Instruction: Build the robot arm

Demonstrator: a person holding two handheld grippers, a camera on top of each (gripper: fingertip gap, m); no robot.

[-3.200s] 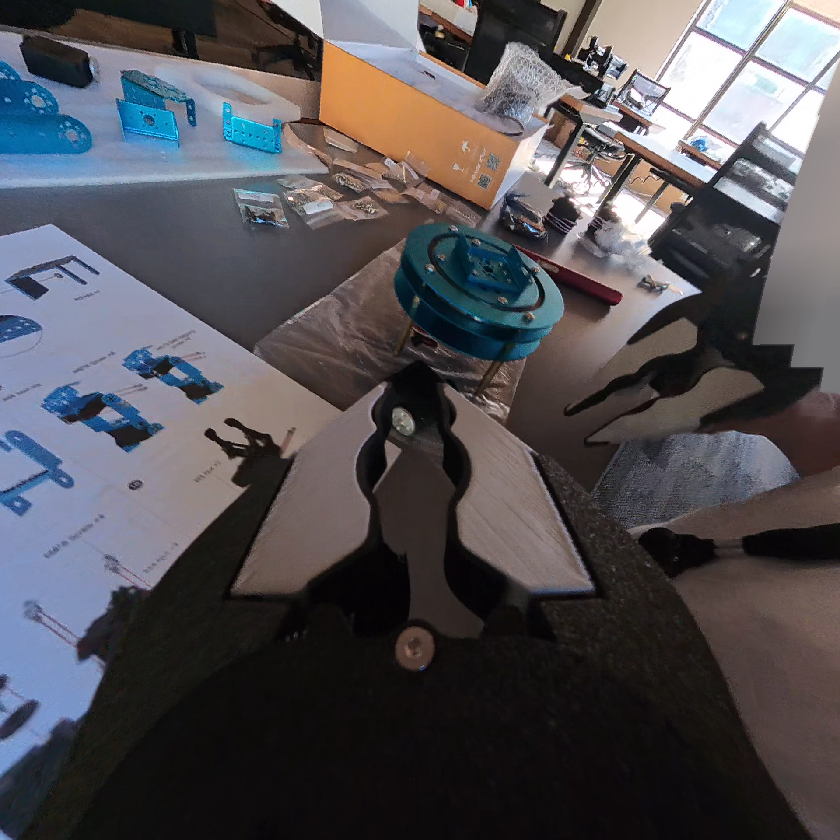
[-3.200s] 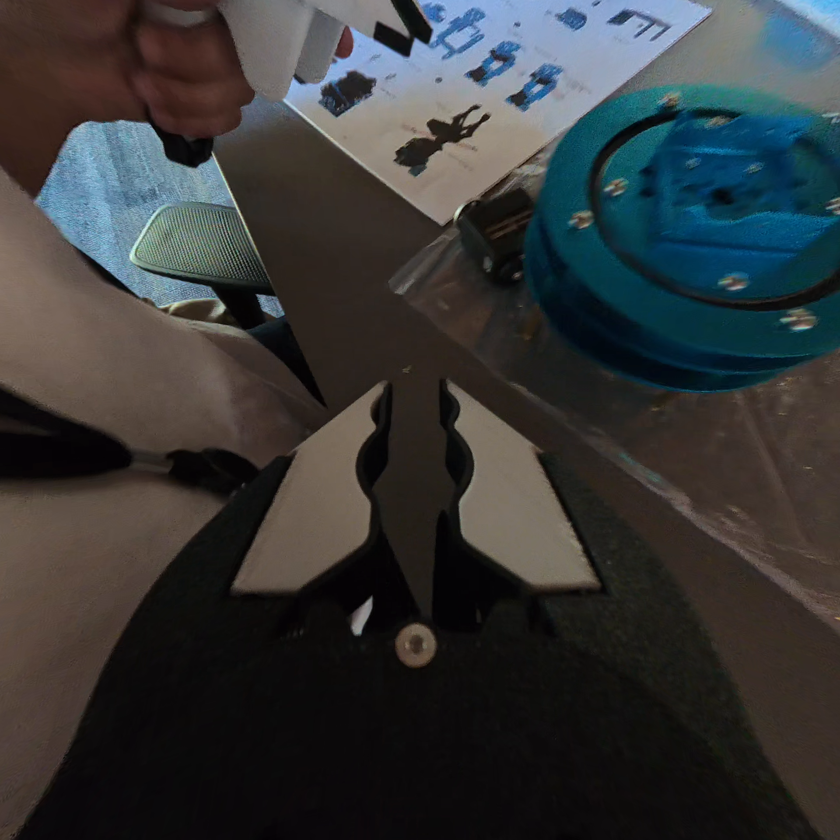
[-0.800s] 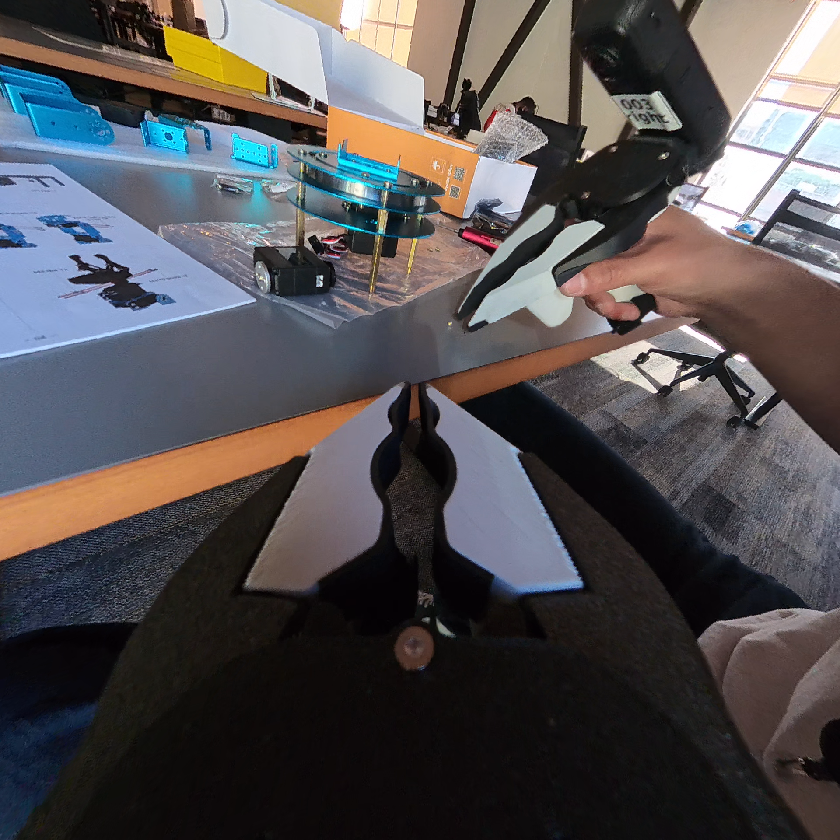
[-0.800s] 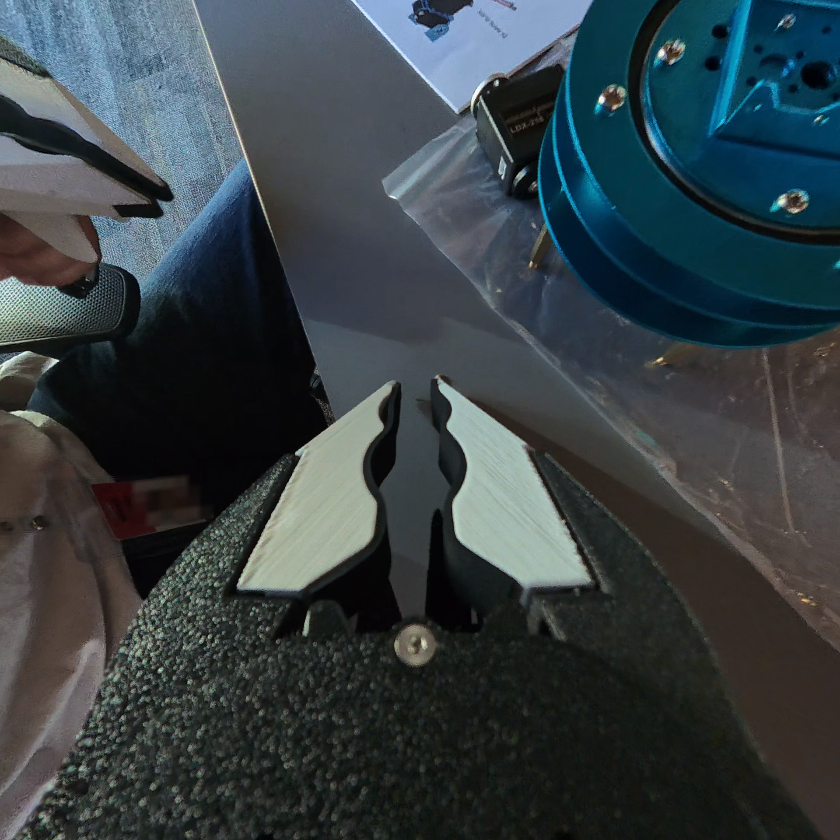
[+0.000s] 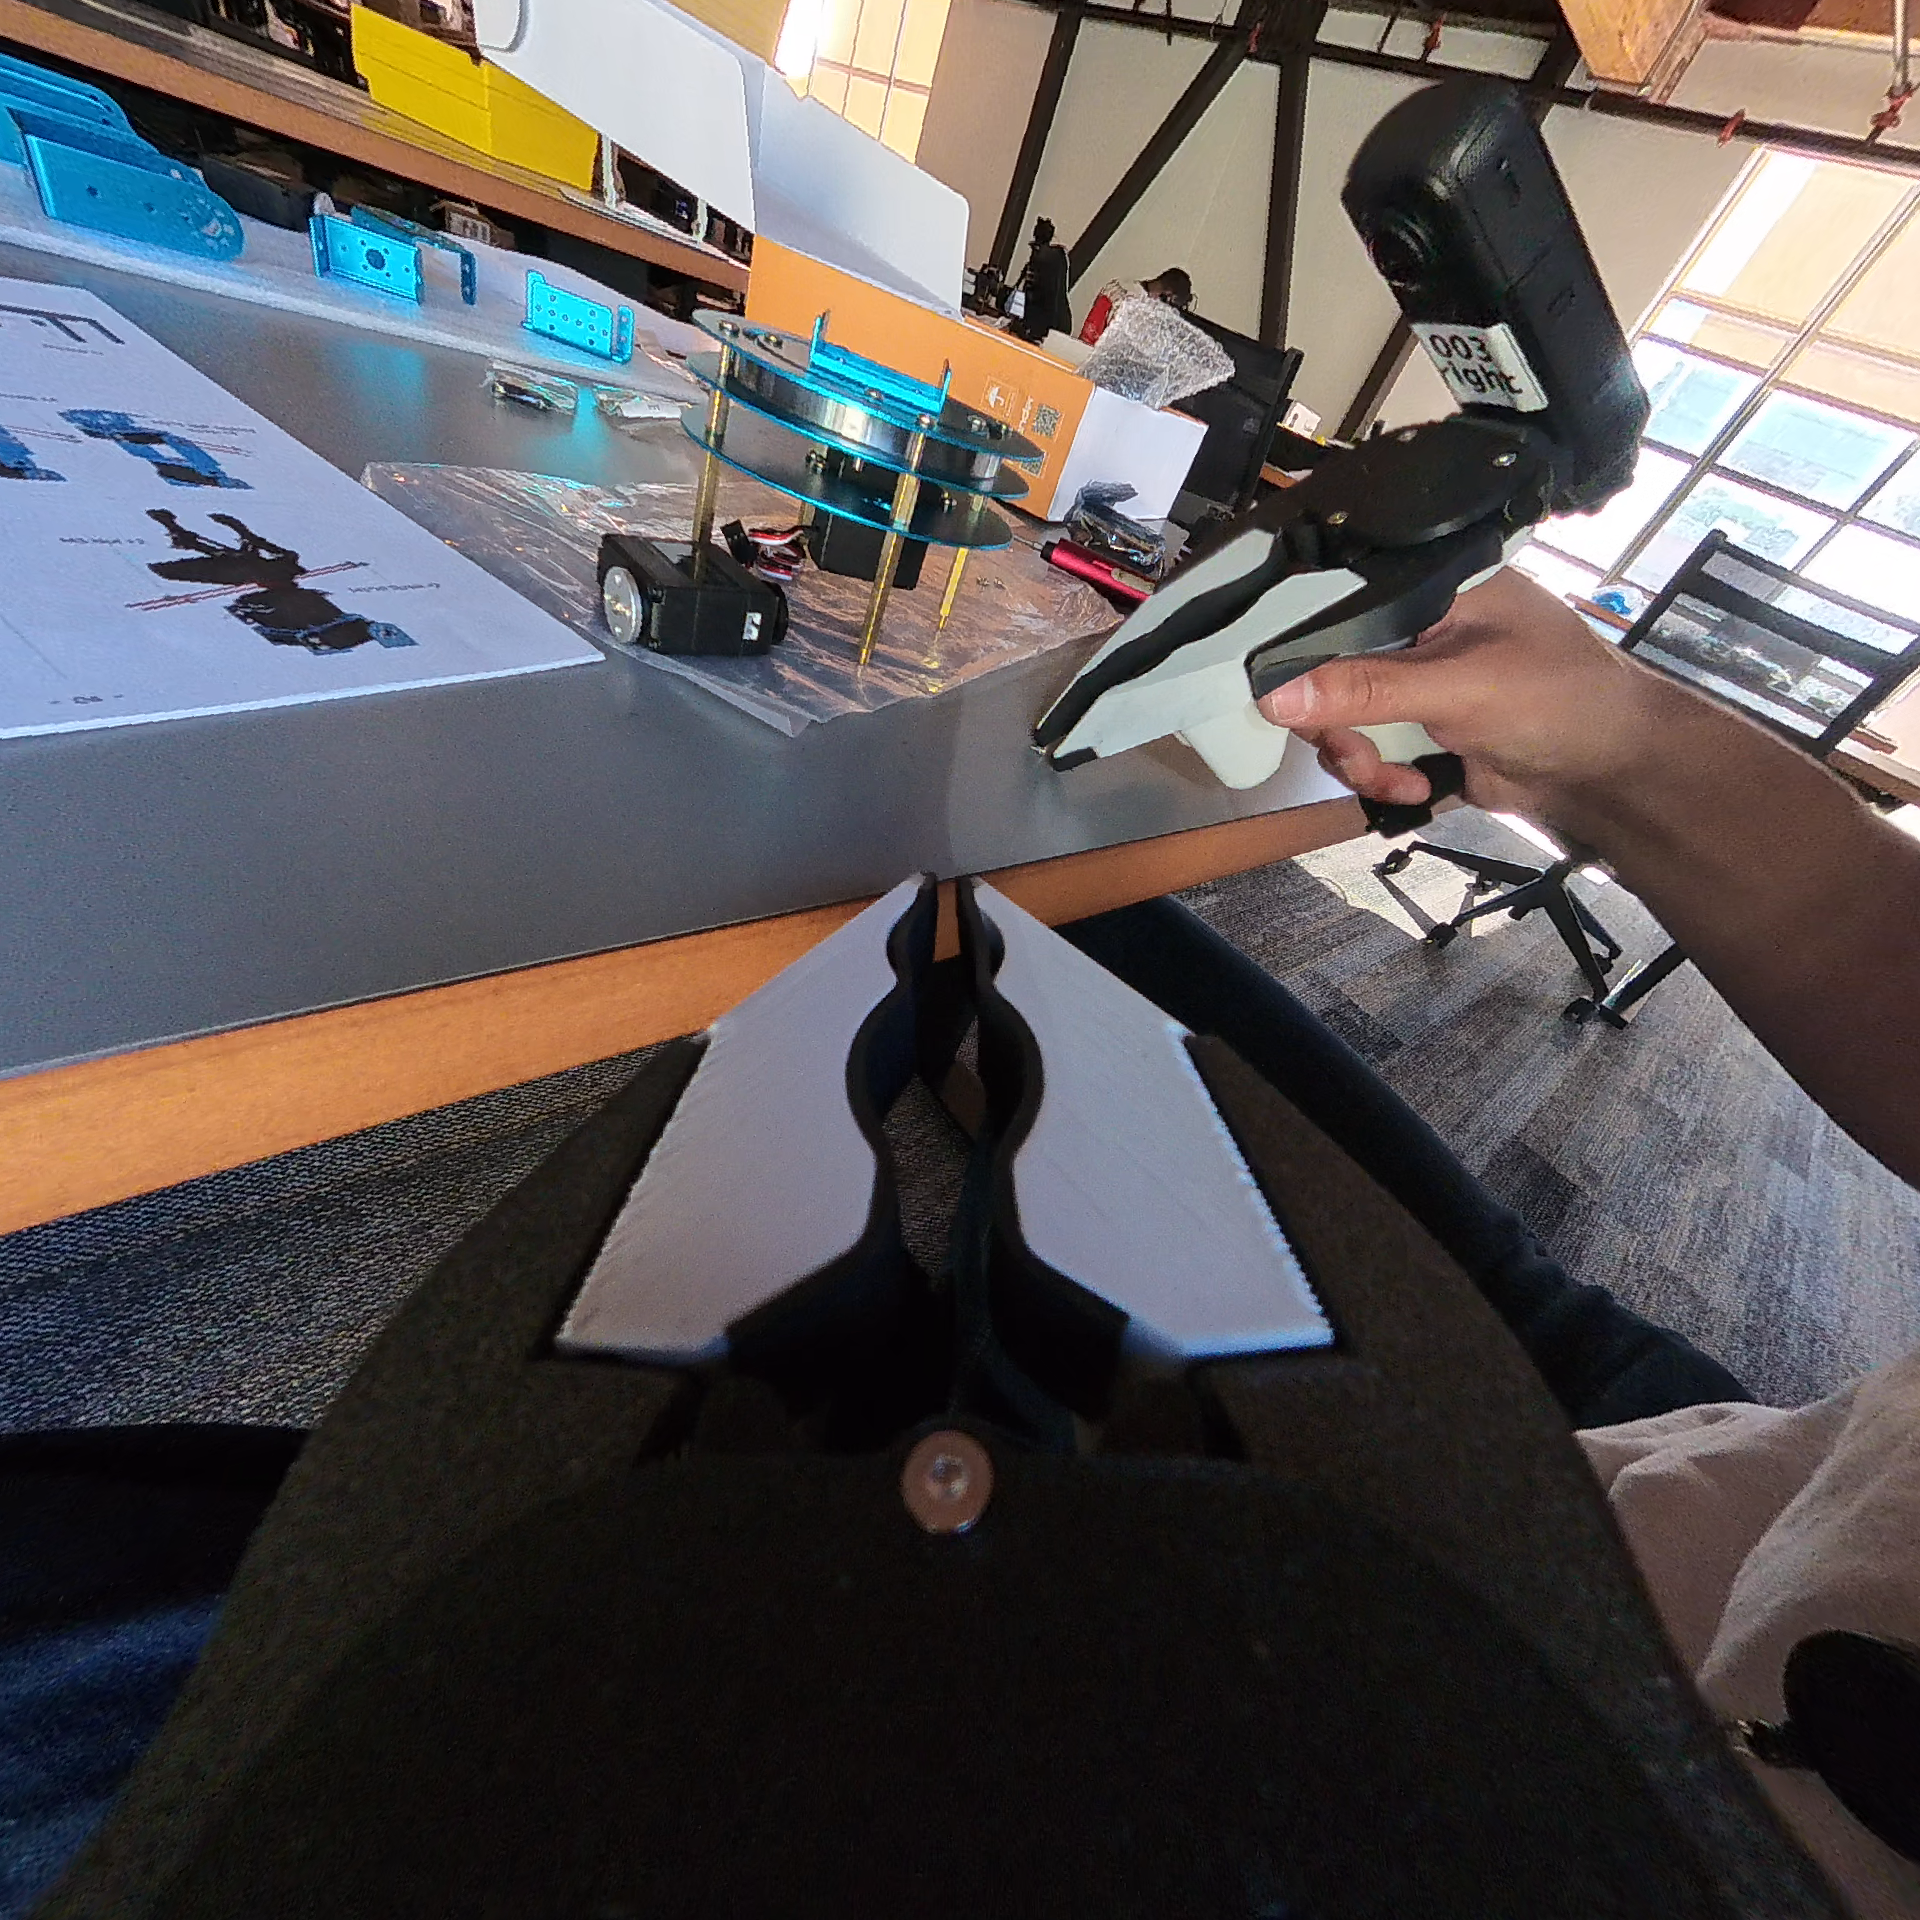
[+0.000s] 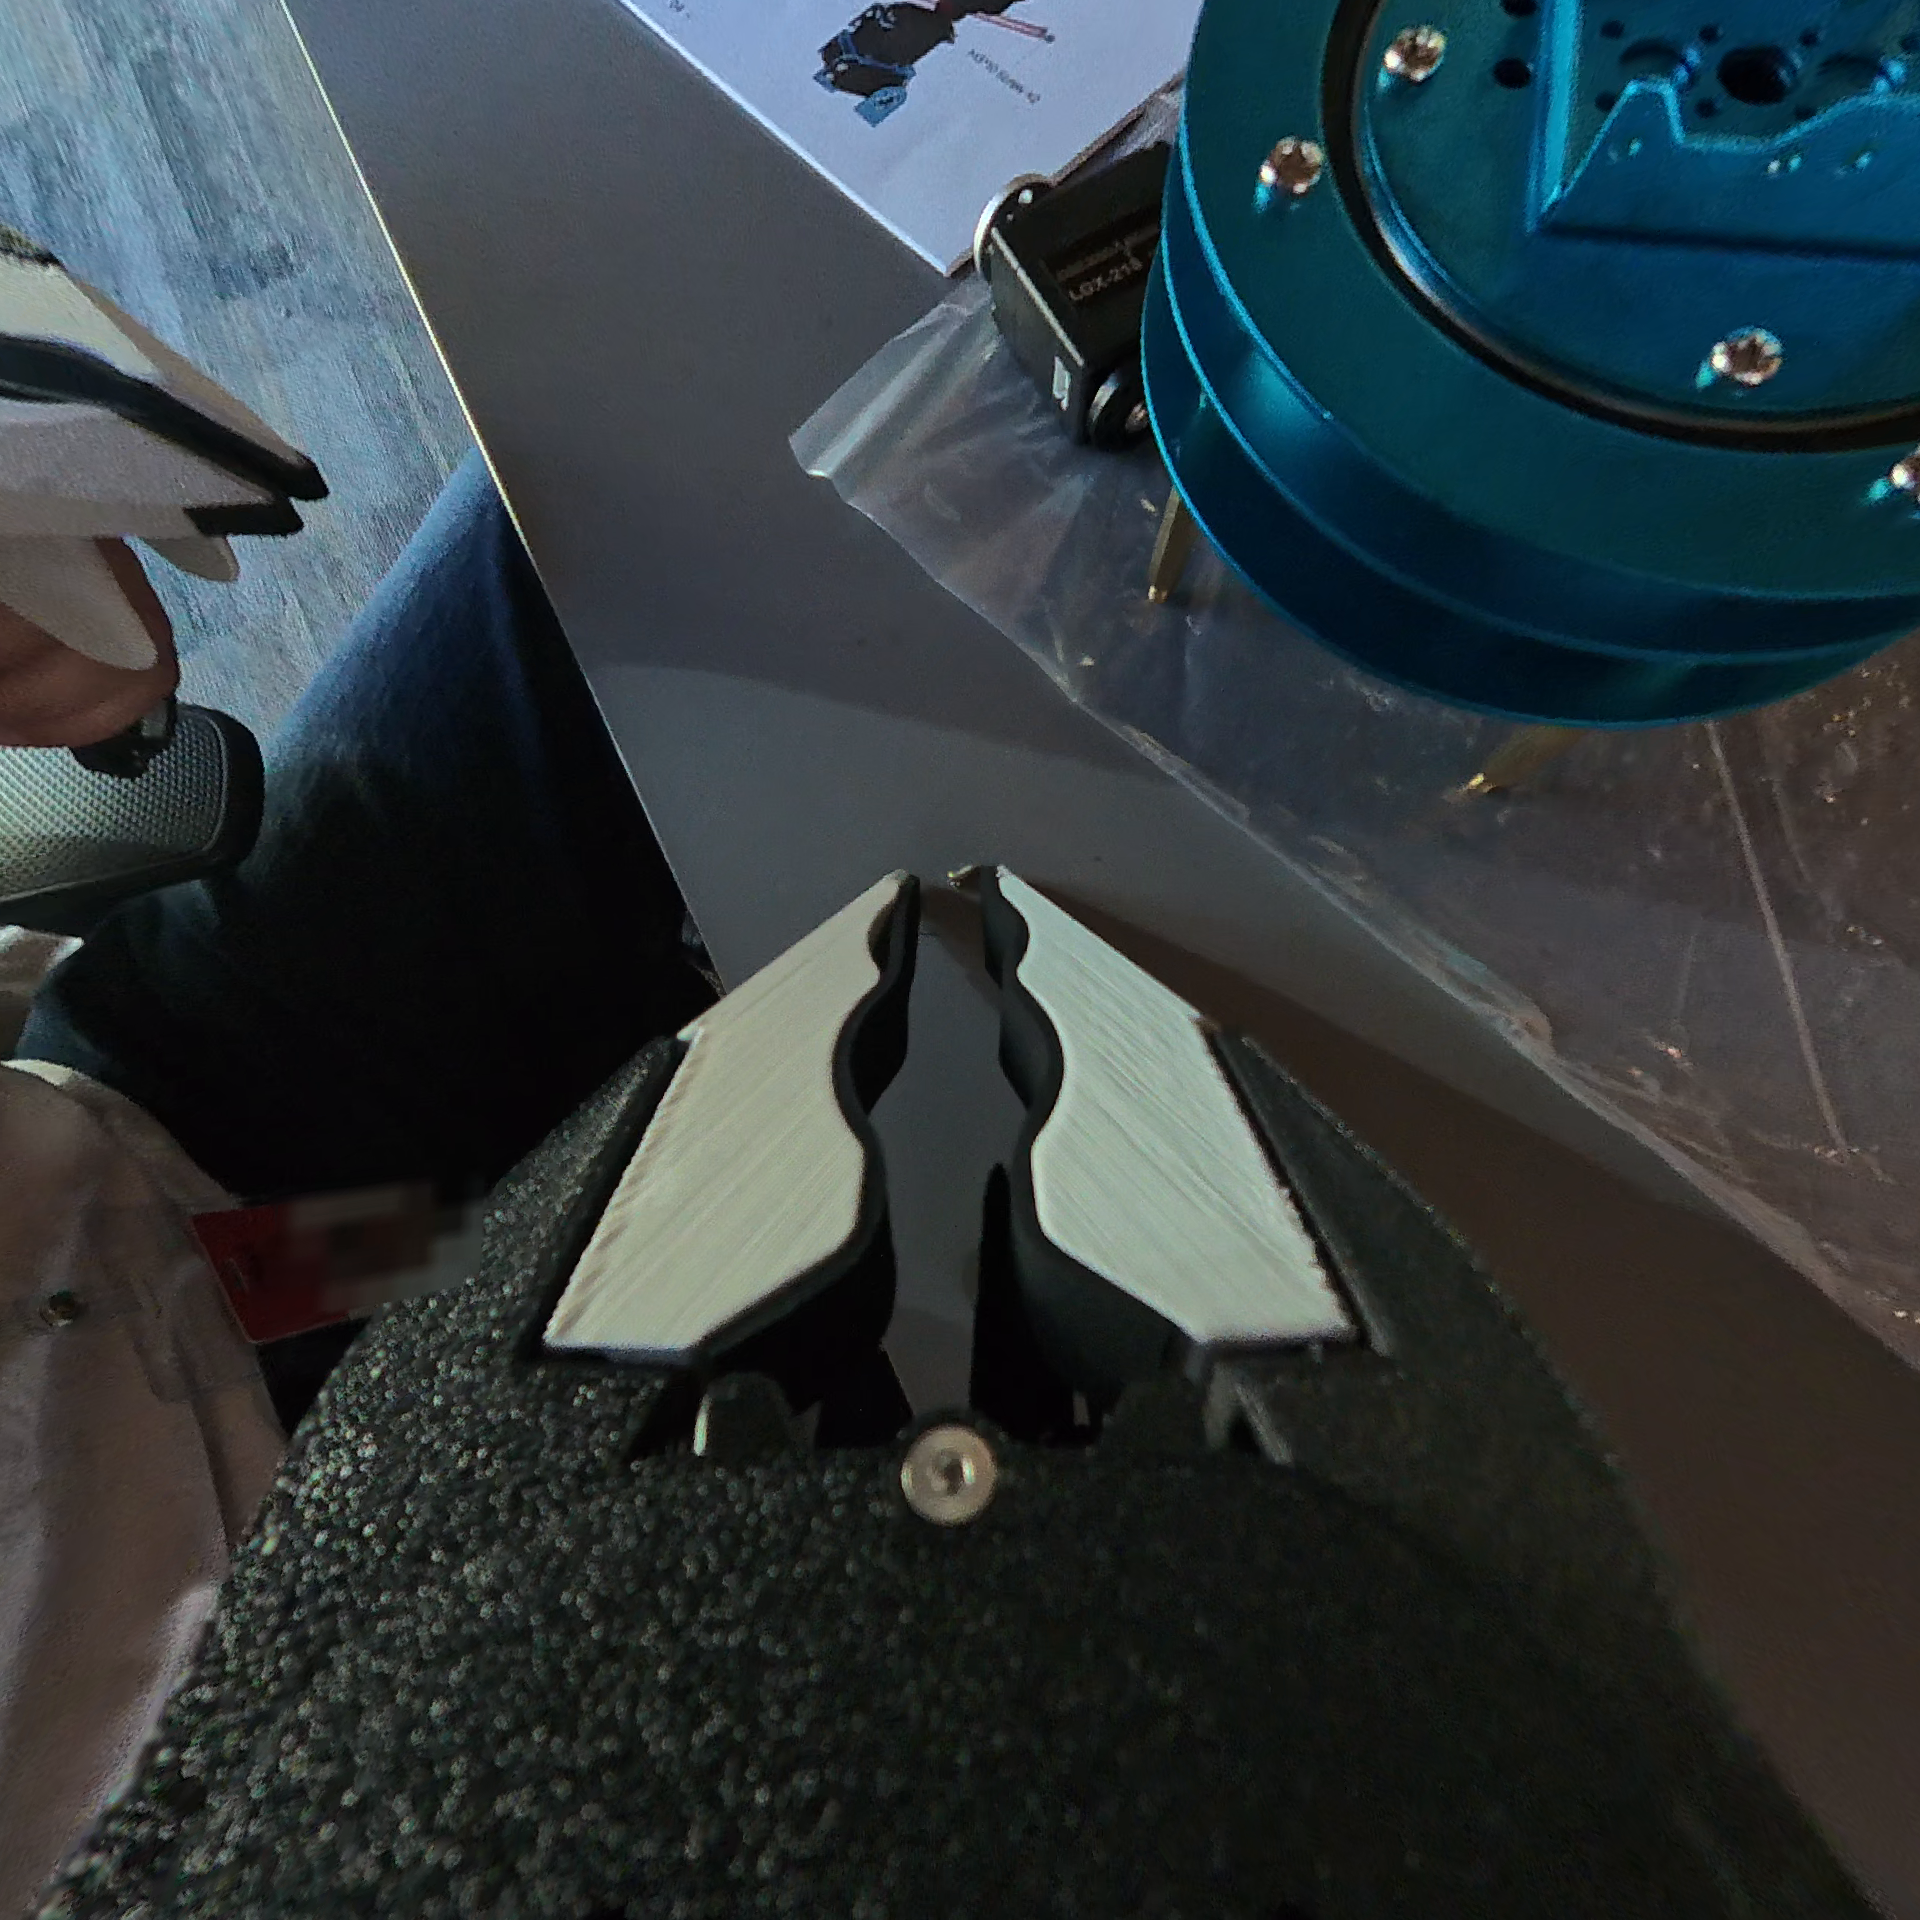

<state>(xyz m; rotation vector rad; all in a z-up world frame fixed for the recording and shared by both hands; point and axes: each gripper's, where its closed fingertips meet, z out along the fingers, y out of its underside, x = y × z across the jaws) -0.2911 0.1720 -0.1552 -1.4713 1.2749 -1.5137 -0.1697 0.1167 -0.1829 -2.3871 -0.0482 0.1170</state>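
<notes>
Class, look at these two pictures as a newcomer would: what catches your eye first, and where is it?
First, the stacked blue round plates on brass posts, standing on a clear plastic sheet on the grey table. A black servo lies at their foot. To the right, the right gripper points down at the tabletop near its front edge.

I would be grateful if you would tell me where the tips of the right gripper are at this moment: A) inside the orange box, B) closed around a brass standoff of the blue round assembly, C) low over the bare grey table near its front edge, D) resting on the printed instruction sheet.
C: the right gripper points down at the bare grey table, short of the plastic sheet under the blue round assembly.
</notes>
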